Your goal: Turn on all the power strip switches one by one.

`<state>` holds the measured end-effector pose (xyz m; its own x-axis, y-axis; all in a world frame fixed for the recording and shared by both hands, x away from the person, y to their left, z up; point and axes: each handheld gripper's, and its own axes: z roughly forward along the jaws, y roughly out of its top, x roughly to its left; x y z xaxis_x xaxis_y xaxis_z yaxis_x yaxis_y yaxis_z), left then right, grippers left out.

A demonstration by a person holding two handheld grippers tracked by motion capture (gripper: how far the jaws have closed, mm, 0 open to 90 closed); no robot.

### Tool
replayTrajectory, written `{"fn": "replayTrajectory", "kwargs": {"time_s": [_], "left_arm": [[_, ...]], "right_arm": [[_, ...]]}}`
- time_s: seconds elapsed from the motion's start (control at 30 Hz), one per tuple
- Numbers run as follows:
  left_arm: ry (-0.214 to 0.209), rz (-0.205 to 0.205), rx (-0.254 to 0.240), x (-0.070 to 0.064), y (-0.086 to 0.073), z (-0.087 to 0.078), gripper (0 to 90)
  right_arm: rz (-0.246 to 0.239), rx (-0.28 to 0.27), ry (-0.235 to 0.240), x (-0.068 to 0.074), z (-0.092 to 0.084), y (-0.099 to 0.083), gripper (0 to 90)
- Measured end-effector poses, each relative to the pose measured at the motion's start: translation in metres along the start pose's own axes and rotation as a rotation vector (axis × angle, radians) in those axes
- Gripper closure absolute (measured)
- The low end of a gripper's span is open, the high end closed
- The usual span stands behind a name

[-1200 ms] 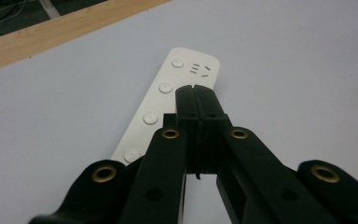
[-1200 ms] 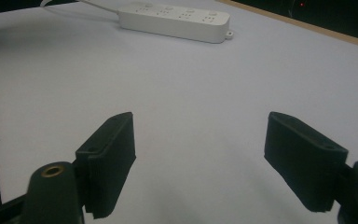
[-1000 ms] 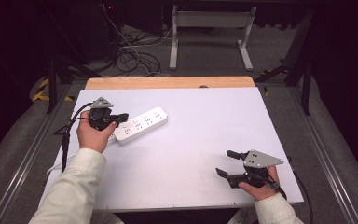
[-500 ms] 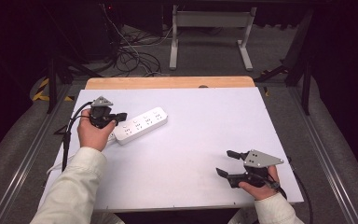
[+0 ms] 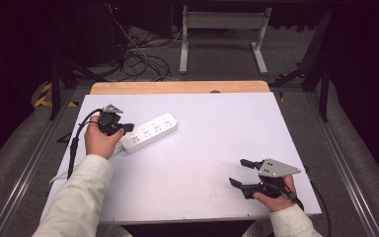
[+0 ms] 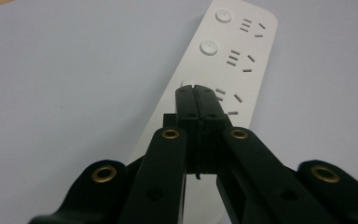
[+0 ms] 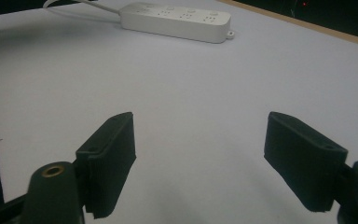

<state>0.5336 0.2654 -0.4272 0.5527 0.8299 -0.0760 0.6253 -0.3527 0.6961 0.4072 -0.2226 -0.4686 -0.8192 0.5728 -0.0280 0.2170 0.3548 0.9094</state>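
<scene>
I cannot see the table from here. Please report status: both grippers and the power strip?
Left gripper shut, fingertips over a round button of the white power strip. Right gripper open, empty, apart near the table's front edge. Nothing in the way.

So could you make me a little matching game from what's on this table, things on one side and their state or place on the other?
Things:
1. left gripper
2. right gripper
3. power strip
4. wooden strip

States or places:
A. along the table's far edge
B. jaws wide apart over bare table
C. jaws pressed together
D. white, lying flat by the left hand

Pairs: 1-C, 2-B, 3-D, 4-A
</scene>
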Motion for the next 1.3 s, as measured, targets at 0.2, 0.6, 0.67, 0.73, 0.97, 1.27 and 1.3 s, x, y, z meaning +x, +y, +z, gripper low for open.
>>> {"fn": "replayTrajectory", "kwargs": {"time_s": [0.2, 0.6, 0.67, 0.73, 0.97, 1.27, 1.3], "left_arm": [[0.015, 0.007, 0.023, 0.001, -0.001, 0.007, 89.6], [0.027, -0.011, 0.057, 0.004, -0.003, 0.017, 89.6], [0.032, -0.013, 0.059, 0.004, -0.003, 0.018, 89.6], [0.031, -0.011, 0.063, 0.005, -0.003, 0.020, 89.6], [0.035, -0.016, 0.069, 0.007, -0.005, 0.022, 89.6], [0.023, -0.015, 0.061, 0.006, -0.006, 0.023, 89.7], [0.022, -0.013, 0.060, 0.006, -0.006, 0.023, 89.7]], "right_arm": [[0.002, -0.004, -0.001, 0.000, -0.001, 0.000, 25.1], [0.007, -0.005, -0.002, 0.000, -0.002, 0.000, 25.1], [0.006, -0.004, -0.003, 0.000, -0.002, -0.001, 25.1], [0.006, -0.003, -0.004, 0.000, -0.002, -0.001, 25.0], [0.007, -0.008, -0.006, 0.000, -0.003, -0.001, 25.1], [0.008, -0.007, -0.004, 0.001, -0.003, -0.001, 25.0], [0.008, -0.007, -0.004, 0.001, -0.003, -0.001, 25.0]]}}
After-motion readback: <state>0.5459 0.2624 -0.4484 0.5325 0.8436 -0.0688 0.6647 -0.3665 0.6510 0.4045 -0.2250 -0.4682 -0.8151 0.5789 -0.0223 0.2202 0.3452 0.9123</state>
